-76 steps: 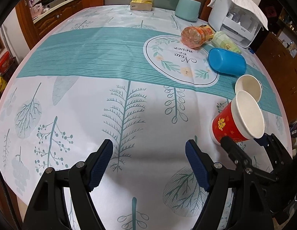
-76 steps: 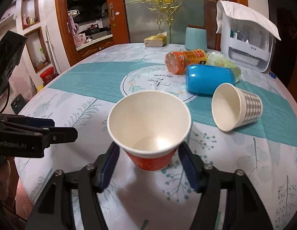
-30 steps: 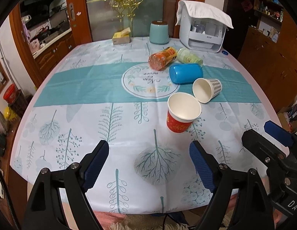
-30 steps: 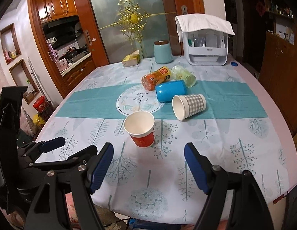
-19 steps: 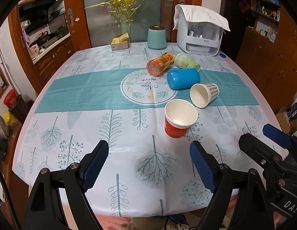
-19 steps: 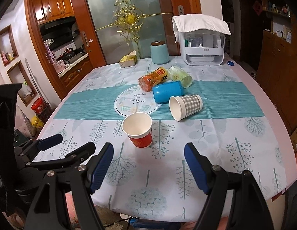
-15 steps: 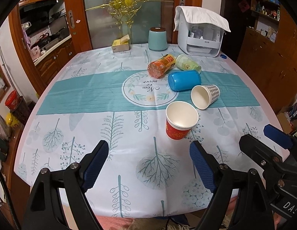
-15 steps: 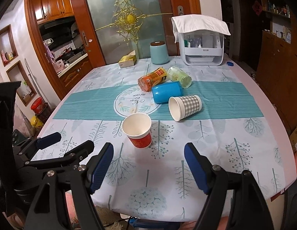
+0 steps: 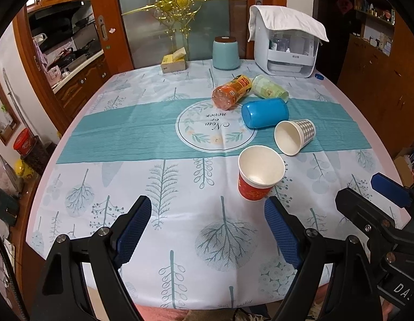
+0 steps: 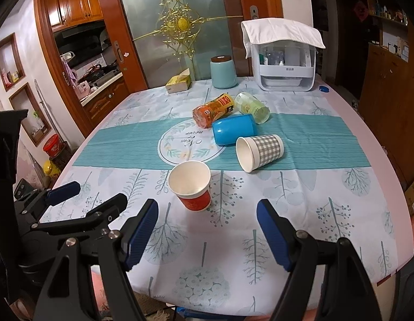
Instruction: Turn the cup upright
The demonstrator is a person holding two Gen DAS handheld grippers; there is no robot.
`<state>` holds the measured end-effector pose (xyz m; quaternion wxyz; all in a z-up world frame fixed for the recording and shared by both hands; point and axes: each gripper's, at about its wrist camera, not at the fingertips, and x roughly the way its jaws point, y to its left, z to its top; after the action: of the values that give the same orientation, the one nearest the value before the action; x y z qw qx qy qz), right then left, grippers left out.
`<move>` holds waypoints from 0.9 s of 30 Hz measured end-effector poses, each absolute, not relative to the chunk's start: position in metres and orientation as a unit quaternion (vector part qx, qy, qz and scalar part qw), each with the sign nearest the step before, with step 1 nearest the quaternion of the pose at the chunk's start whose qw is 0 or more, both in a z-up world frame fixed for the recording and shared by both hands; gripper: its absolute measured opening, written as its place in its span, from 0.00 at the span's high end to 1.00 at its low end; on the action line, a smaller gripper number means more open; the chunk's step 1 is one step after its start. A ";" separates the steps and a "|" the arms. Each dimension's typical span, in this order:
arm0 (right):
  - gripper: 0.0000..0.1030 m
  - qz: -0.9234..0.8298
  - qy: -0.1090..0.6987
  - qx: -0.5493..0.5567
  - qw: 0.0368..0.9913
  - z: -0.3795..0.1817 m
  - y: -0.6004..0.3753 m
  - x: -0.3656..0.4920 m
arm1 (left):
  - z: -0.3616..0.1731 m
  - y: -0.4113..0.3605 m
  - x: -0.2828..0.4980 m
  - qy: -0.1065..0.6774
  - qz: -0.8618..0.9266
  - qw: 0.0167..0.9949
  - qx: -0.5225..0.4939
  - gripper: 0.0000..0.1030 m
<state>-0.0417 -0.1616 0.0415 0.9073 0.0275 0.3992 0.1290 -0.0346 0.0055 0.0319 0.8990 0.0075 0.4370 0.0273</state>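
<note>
Both grippers have pulled back from the table | right gripper (image 10: 207, 230) wide, empty | left gripper (image 9: 208, 230) wide, empty | red cup (image 10: 193, 188) upright ahead of right jaws | checked cup (image 10: 259, 152) beyond, on its side, mouth toward us, nearer the right

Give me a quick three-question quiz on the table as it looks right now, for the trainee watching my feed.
1. True or false: the red paper cup stands upright, mouth up.
2. How does the checked paper cup lie: A) upright, B) on its side, C) upside down?
3. Fill in: the right claw is ____, with nothing between its fingers.

Key:
1. True; its white inside shows from above.
2. B; its mouth faces the camera, beside the blue cup, which also lies on its side.
3. Open; the left claw is open too.
</note>
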 end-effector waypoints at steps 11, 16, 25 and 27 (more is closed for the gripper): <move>0.26 0.134 0.406 0.028 0.904 0.039 -0.160 -0.029 | 0.030 0.006 -0.026 0.440 0.033 0.898 0.009 0.17; 0.26 0.139 0.408 0.027 0.902 0.038 -0.159 -0.025 | 0.031 0.008 -0.024 0.441 0.037 0.897 0.011 0.17; 0.26 0.135 0.408 0.023 0.903 0.039 -0.156 -0.021 | 0.030 0.008 -0.019 0.443 0.032 0.896 0.009 0.17; 0.26 0.134 0.408 0.023 0.903 0.038 -0.157 -0.020 | 0.029 0.008 -0.018 0.444 0.032 0.896 0.010 0.17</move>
<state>-0.0203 -0.1573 0.0376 0.9029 0.0232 0.4078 0.1343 -0.0182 0.0082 0.0290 0.8955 0.0095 0.4438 0.0315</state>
